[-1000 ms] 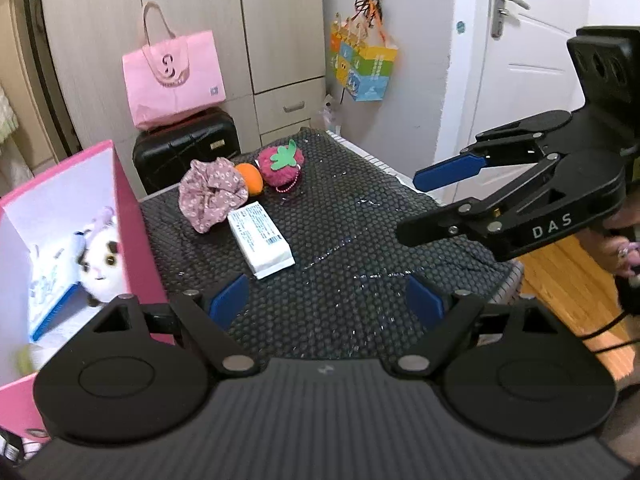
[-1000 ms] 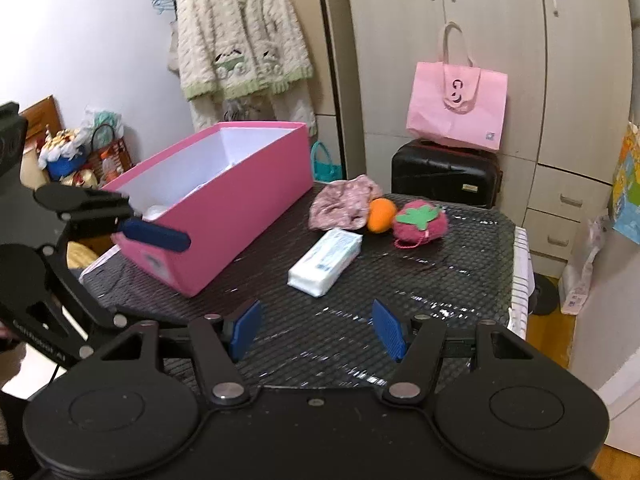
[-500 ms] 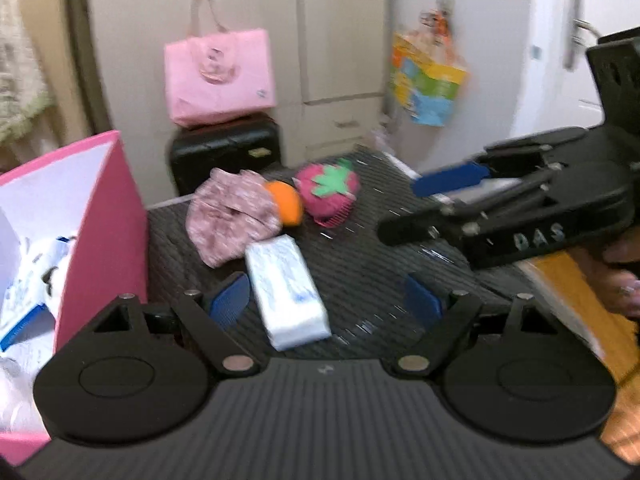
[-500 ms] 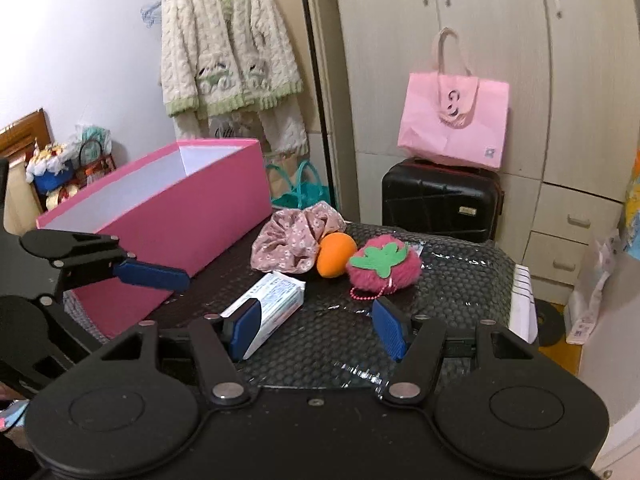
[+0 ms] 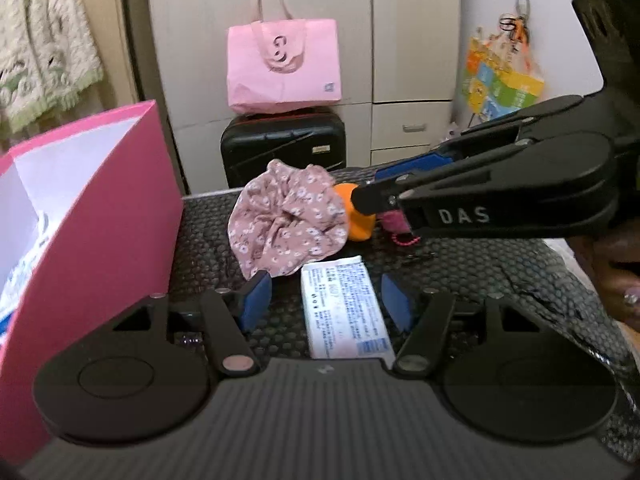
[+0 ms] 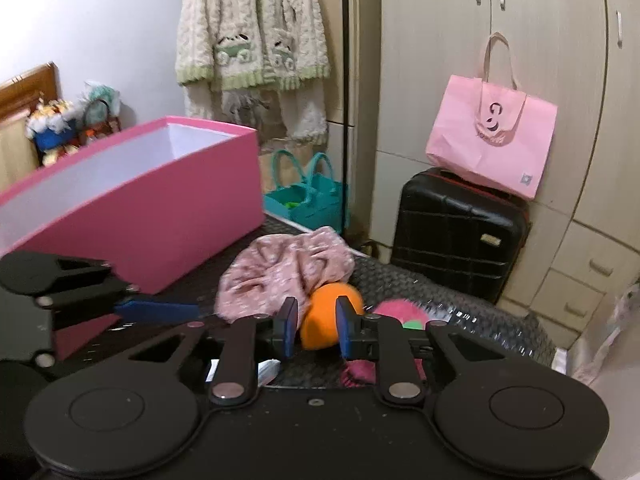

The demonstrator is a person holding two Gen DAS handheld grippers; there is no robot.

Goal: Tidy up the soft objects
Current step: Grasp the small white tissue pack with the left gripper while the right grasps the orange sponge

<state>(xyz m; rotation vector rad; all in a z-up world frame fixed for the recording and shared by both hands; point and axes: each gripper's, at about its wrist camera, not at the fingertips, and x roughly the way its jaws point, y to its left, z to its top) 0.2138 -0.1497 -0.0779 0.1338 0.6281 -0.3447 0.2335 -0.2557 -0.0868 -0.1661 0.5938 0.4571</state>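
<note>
Your left tool (image 5: pixel 326 298) hovers low over a dark desk (image 5: pixel 460 276) covered in a bumpy, honeycomb-textured mat. Its blue pads have just been closing and now stand either side of a flat, rectangular tissue pack (image 5: pixel 346 312) in glossy white printed wrap, with a gap on each side, so nothing is gripped yet.

Your right tool (image 6: pixel 318 326) has also just been closing. Its narrow blue pads sit tight against the two sides of a smooth, round orange plush ball (image 6: pixel 326 320) and appear to clench it. In the left wrist view the same tool reaches in from the right, its tips at the ball.

Just left of the ball lies a crumpled, gathered cloth cap (image 5: pixel 286 226) in dusty pink with tiny white flowers, touching the ball. On the ball's other side is a fuzzy magenta plush strawberry (image 6: pixel 394 312) with a green felt leaf, mostly hidden.

A tall, stiff pink cardboard box (image 6: pixel 160 208) with a white interior stands at the desk's left edge. Behind the desk, a ribbed black suitcase (image 6: pixel 456 232) carries a pink paper shopping bag (image 6: pixel 490 140).
</note>
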